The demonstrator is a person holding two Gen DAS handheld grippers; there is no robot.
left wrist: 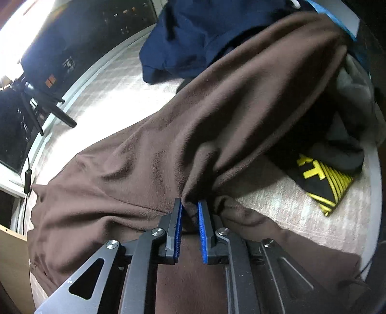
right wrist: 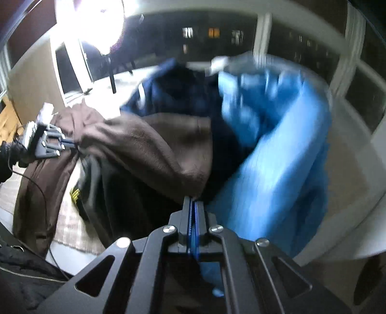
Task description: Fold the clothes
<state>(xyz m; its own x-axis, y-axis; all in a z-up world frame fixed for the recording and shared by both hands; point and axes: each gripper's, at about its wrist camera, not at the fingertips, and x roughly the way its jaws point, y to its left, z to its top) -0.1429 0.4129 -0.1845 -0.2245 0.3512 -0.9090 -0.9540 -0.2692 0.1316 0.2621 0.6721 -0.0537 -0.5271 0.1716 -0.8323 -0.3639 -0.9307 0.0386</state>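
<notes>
Brown garment pinched betw. left claw & right claw, both clamped on its fabric.

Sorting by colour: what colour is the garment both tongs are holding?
Brown. The garment shows best in the left wrist view.

A pale woven surface is carrying everything, with light glaring off its far left part. At its far left edge a black tripod is standing, one leg reaching onto the cloth. Beyond it a dark window is showing lit windows of a building outside, framed by white bars. A bright lamp is blazing at the far left in the right wrist view. A thin black cable is hanging down at the left edge.
</notes>
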